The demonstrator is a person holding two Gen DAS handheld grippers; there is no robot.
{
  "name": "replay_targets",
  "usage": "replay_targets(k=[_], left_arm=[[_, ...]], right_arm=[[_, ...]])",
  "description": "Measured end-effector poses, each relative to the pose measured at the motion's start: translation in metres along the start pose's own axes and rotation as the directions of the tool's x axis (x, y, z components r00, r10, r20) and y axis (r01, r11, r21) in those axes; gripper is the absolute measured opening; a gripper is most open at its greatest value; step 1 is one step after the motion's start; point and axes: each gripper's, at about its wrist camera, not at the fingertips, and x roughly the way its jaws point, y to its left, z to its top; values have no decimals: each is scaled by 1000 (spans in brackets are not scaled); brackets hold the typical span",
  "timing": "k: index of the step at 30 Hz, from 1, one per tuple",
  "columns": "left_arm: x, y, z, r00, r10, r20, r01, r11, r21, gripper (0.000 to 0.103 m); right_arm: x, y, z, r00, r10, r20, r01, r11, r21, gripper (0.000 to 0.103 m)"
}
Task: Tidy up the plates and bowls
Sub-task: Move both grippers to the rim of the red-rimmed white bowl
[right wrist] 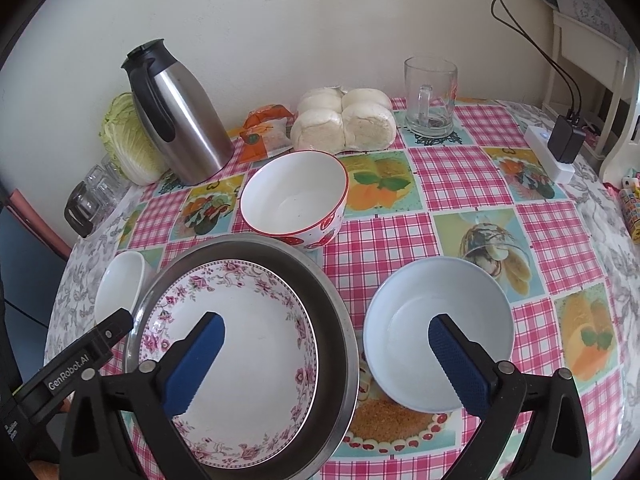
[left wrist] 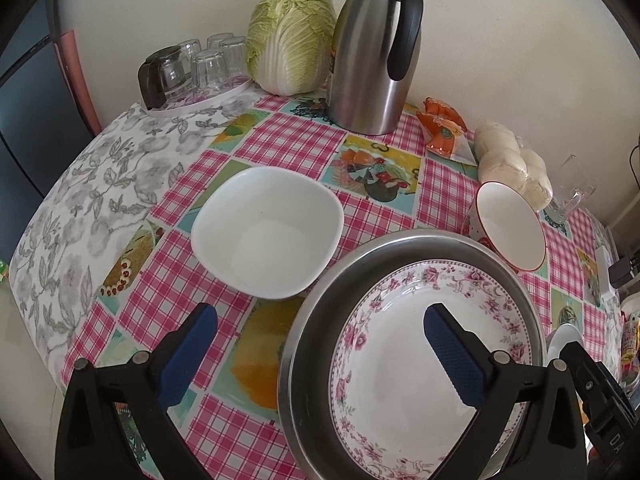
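Steel tray already carries the flowered plate as stack base; left gripper and right gripper hang spread wide, holding nothing.

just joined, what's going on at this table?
A person is sorting dishes with a handheld gripper in each hand. The floral plate already sits inside the metal pan. Three bowls stand loose around it: a square white bowl, a red-rimmed bowl and a round white bowl. The left gripper and right gripper are both open and hold nothing, hovering over the pan area.
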Motion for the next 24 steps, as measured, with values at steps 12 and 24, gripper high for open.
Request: replay_targets(k=[12, 24], left_arm=[[-1, -15, 10, 993, -50, 111, 45, 998, 48, 103], [4, -16, 34, 985, -114, 131, 110, 993, 35, 103]], right_arm=[[-1, -12, 4, 998, 21, 56, -25, 998, 56, 103], [13, -26, 21, 1000, 0, 3, 0, 998, 61, 103]])
